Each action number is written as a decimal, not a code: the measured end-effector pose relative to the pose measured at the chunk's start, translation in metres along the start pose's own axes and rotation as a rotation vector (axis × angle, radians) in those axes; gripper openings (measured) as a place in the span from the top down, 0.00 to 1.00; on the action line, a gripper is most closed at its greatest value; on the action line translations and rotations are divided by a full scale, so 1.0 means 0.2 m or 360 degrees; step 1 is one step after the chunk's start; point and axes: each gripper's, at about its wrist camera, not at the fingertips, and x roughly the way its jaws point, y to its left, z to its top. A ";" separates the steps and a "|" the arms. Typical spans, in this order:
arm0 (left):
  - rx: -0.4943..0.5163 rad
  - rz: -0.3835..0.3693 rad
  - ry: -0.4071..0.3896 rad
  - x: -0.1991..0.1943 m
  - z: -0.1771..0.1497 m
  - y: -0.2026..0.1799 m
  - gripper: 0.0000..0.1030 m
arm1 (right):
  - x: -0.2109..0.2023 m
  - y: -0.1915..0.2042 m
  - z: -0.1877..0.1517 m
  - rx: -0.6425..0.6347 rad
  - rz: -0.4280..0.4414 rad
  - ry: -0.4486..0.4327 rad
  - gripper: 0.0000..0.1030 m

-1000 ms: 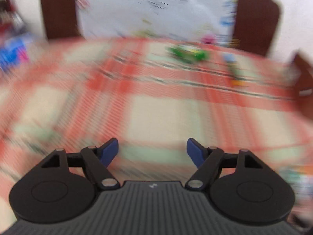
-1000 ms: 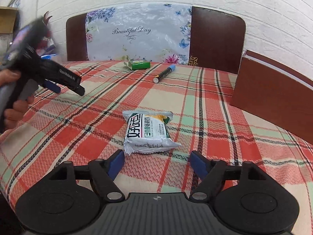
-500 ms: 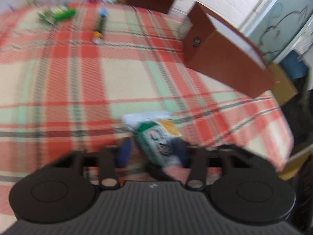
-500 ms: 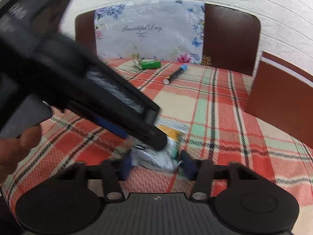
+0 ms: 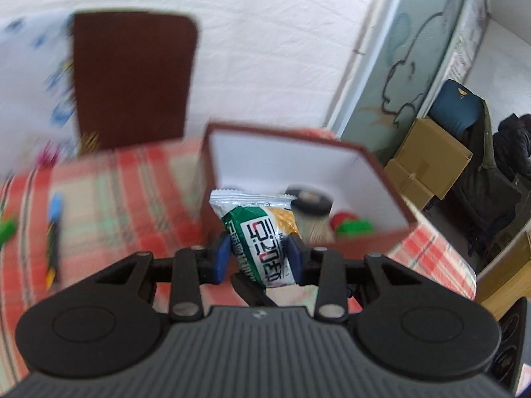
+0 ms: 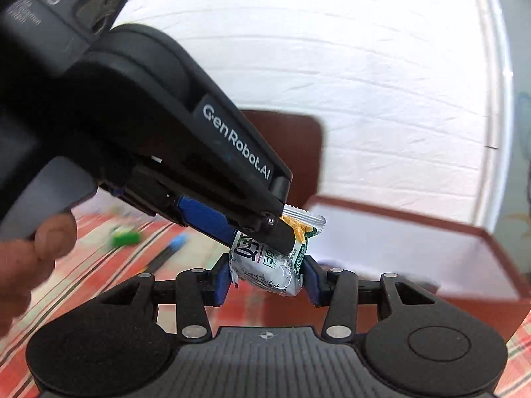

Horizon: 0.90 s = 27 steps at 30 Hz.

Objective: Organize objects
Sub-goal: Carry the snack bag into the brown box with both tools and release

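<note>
A green, white and silver snack packet is held in the air by both grippers. My left gripper is shut on its lower part. My right gripper is shut on the same snack packet, with the left gripper's body crossing above from the left. Just beyond the packet stands an open brown box with a white inside, holding a round black object and red and green items. The box rim also shows in the right wrist view.
A red plaid tablecloth covers the table. A blue-capped marker and a green box lie at the left. A brown chair back stands behind the table. Cardboard boxes sit on the floor at the right.
Both grippers closed on the snack packet on the table, lifted it and carried it right, up to the open brown box.
</note>
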 end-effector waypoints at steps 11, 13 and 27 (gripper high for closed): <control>0.0033 -0.0005 0.0102 0.52 0.21 0.01 0.64 | 0.49 -0.30 0.00 0.0103 -0.0097 0.0168 0.57; 0.0030 0.0022 0.0114 0.57 0.21 0.02 0.63 | 0.53 -0.32 -0.01 0.0110 -0.0104 0.0168 0.54; 0.0166 0.0063 -0.0065 0.21 0.04 -0.07 0.63 | 0.16 -0.22 -0.07 0.0222 -0.0204 0.0004 0.44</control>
